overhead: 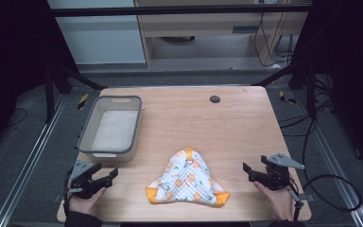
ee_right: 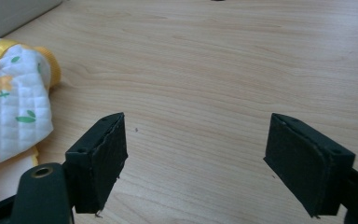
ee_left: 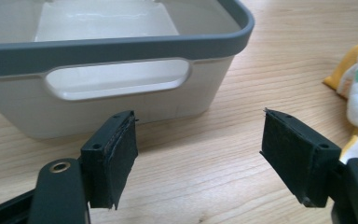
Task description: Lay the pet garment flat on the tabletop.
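Both hands low at desk (overhead: 246,118) near edge: left gripper (overhead: 108,176) and right gripper (overhead: 249,171) gaping wide, holding nothing, flanking one quilted bib (overhead: 186,182); one grey bin (overhead: 109,128) far-left.

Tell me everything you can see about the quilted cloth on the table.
The quilted cloth is white with an orange and green print and yellow-orange edging. It looks soft and padded. A yellow strap with a small metal ring sits at its top end. It lies crumpled in a rough triangle, flat on the wooden table near the front edge, between the two grippers. Nothing but the table touches it.
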`<state>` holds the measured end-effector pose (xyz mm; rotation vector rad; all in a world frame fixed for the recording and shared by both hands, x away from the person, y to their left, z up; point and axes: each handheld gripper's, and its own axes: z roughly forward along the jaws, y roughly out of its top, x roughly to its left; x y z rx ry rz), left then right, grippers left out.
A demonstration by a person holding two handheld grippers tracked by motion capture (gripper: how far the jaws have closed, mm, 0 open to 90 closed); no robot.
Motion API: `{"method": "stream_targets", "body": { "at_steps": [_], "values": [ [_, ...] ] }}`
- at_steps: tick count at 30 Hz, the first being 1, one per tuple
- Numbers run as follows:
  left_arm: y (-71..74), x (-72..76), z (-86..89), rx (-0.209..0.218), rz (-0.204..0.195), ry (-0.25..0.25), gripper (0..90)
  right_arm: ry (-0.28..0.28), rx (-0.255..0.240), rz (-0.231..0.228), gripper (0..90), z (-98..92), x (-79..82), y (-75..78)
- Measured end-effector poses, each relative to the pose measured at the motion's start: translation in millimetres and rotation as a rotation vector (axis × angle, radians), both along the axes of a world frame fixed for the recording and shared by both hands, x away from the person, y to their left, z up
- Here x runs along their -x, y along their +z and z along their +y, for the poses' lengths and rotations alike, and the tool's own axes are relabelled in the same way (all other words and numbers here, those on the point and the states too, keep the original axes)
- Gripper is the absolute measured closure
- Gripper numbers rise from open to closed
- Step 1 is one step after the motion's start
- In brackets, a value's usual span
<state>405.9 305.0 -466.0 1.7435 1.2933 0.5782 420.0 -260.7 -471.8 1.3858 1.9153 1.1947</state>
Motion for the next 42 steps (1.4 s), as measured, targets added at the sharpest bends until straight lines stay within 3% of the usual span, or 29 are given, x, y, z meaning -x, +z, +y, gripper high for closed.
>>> {"method": "stream_targets", "body": {
  "at_steps": [9,14,26,33,42],
  "values": [
    [8.7,3.2,-6.5,0.037,-0.04,-0.041,26.8,0.03,0.037,-0.038,27.3,11.5,3.9,8.2],
    [15.8,-1.3,-9.0,0.047,-0.045,-0.048,27.2,0.057,0.01,-0.067,28.8,17.6,2.1,18.7],
    [45.4,-13.5,-15.2,0.083,-0.102,-0.065,29.4,0.16,-0.012,-0.124,30.8,46.8,-15.2,66.5],
    [49.3,-25.9,-37.8,0.079,-0.111,-0.104,30.6,0.211,-0.028,-0.134,34.1,64.6,-26.6,78.3],
    [44.9,-43.8,-79.8,0.039,-0.087,-0.182,32.4,0.263,0.0,-0.087,38.6,88.7,-42.3,65.5]
  ]
}}
